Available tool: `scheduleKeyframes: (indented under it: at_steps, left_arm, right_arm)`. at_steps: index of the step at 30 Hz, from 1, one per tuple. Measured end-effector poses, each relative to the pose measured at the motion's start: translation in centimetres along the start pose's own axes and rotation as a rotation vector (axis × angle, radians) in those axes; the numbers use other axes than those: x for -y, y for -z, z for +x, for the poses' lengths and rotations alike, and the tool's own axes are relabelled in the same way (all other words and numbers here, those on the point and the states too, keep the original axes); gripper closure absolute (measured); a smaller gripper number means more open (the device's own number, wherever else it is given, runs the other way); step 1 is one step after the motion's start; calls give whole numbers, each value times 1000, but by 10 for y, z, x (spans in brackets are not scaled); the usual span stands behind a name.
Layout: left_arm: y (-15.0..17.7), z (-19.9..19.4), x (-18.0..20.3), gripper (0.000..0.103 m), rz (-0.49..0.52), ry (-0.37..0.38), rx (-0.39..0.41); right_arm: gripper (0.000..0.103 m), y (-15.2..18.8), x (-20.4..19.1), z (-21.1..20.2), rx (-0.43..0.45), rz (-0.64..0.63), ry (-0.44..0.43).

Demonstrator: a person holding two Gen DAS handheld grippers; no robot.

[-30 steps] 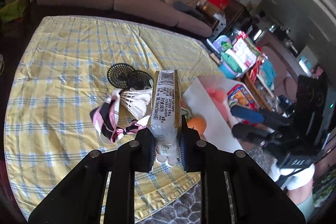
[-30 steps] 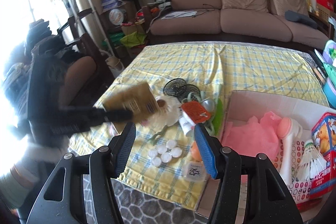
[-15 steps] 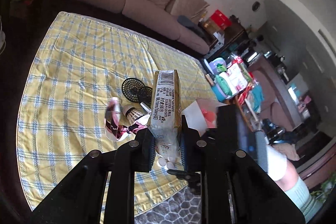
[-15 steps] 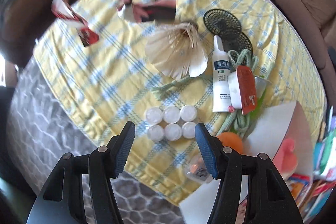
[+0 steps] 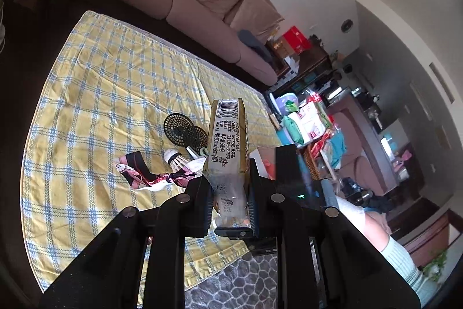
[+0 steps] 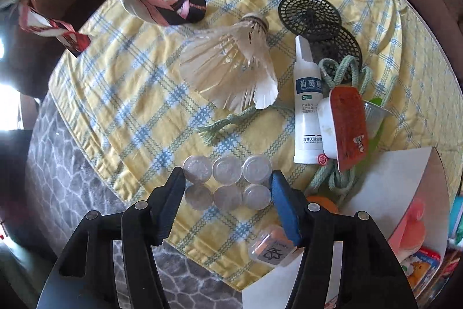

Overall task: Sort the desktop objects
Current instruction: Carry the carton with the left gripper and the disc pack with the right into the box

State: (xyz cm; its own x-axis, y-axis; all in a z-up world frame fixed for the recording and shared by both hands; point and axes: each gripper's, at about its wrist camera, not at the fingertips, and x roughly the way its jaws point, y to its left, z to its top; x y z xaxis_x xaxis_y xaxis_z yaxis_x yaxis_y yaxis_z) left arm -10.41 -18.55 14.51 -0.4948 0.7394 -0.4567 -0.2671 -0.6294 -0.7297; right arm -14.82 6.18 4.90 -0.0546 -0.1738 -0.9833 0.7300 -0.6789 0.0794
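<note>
The left claw (image 5: 230,203) squeezes a snack packet (image 5: 228,146) up high, ready to sort. The right claw (image 6: 228,188) is wide open around six little cups (image 6: 227,184) low in the frame, ready to grab them.

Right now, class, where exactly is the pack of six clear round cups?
In the right wrist view, the six-cup pack lies on the yellow checked cloth near its front edge, between the open right gripper's fingertips, below the shuttlecock.

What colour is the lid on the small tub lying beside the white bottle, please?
The tub's lid is orange-red, shown best in the right wrist view.
</note>
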Motion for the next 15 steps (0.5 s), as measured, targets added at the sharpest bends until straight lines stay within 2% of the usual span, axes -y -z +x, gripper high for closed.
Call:
scheduleKeyframes:
  at_steps: [4,7,8,12,15]
  left_arm:
    - [5,2,10,85,5,41,-11]
    - [11,9,29,85,46,80,-46]
    - [14,13,36,85,57,94,-61]
    - [28,38,66,85,64,158,-132]
    - [37,64,97,85,82,196,-190]
  right_arm:
    - [41,28,6,-65,160,66,-87]
    - [41,47,14,-114,244,116,-69]
    - [41,64,25,-134,270,149,-47]
    - [41,107,71,-167,285,273,29]
    - [41,148,98,-164,257,357,54]
